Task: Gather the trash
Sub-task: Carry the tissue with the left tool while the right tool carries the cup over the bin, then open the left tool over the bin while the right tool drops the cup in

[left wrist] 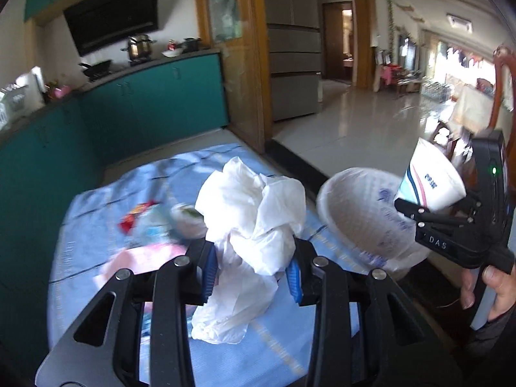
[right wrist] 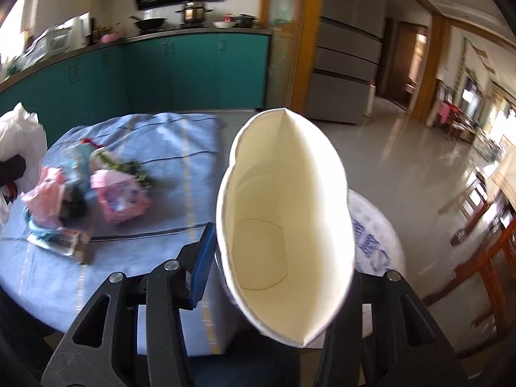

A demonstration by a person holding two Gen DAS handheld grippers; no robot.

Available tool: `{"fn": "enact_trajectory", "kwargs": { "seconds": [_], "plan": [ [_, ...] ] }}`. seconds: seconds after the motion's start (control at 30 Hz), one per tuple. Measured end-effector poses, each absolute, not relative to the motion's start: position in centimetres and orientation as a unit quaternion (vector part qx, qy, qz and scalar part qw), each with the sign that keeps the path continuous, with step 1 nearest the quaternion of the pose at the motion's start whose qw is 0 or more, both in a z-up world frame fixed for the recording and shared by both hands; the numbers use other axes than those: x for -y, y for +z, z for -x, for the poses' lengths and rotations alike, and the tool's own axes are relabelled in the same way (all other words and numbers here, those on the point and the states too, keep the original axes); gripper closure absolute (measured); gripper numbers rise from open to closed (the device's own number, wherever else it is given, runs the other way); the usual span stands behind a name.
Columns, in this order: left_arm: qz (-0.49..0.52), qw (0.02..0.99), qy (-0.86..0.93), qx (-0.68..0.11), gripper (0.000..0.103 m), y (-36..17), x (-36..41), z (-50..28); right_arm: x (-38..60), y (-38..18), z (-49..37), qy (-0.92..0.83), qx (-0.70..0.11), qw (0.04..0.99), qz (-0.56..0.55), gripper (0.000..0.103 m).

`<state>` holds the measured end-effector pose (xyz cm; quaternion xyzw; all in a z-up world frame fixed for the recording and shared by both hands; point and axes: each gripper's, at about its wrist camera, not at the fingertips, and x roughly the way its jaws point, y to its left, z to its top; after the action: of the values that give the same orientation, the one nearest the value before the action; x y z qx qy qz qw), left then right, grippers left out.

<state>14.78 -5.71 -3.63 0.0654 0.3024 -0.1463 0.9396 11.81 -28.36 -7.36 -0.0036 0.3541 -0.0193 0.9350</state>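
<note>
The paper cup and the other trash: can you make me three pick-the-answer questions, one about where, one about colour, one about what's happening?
1. Where is the bin with the white bag?
A. beside the table
B. on the stove
C. in the fridge

2. What colour is the tablecloth?
A. red
B. light blue
C. black

3. What is the paper cup like?
A. full of juice
B. lidded
C. squeezed and empty

Answers: 1 A, it stands at the table's edge. 2 B, blue cloth with stripes. 3 C, the right hand-held gripper pinches it and its inside shows bare, while the left hand-held gripper holds white tissue.
</note>
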Motion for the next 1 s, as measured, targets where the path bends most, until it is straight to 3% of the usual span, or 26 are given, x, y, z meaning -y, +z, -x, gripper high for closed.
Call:
{"fn": "enact_trajectory", "kwargs": {
  "seconds": [0.2,0.4,0.43,0.47,0.5,0.57,0.63,0.73,0.8,0.9,1.0],
  "plan": [
    [-0.012,0.905,-0.253,-0.341,0.067,-5.8,12.8,-20.8,36.2,-9.5,-12.2,-0.081,-0.394,0.914,-0.056,0.055],
    [-0.018,0.859,-0.307,-0.409,0.063,-10.4,21.0,-24.9,38.1,-12.4,-12.6,-0.087,-0.423,0.899,-0.065,0.055],
    [-0.018,0.855,-0.305,-0.419,0.060,-11.3,21.9,-25.4,38.2,-12.9,-12.8,-0.086,-0.427,0.898,-0.066,0.055],
    [-0.016,0.852,-0.305,-0.425,0.050,-11.9,22.5,-25.6,38.3,-13.3,-13.0,-0.085,-0.429,0.897,-0.066,0.055],
    [-0.010,0.848,-0.309,-0.430,0.032,-12.4,22.9,-25.8,38.3,-13.5,-13.4,-0.083,-0.432,0.895,-0.066,0.055],
    [0.005,0.851,-0.311,-0.422,0.021,-12.6,22.8,-25.7,38.4,-14.0,-14.0,-0.083,-0.435,0.894,-0.066,0.055],
    [0.001,0.860,-0.303,-0.411,0.018,-12.3,22.4,-25.3,38.2,-14.3,-14.5,-0.083,-0.437,0.893,-0.065,0.055],
    [-0.020,0.881,-0.273,-0.386,0.014,-11.1,20.9,-23.9,37.8,-14.4,-15.2,-0.085,-0.434,0.895,-0.058,0.038],
    [-0.030,0.896,-0.242,-0.371,0.013,-10.2,19.2,-23.8,36.8,-14.1,-15.4,-0.090,-0.428,0.898,-0.048,0.021],
    [-0.054,0.924,-0.187,-0.330,0.011,-8.7,16.3,-21.1,35.9,-13.5,-15.1,-0.098,-0.417,0.903,-0.031,0.012],
    [-0.084,0.946,-0.124,-0.288,0.009,-7.3,12.4,-18.6,34.6,-13.1,-15.2,-0.079,-0.412,0.907,-0.028,0.010]
  ]
}}
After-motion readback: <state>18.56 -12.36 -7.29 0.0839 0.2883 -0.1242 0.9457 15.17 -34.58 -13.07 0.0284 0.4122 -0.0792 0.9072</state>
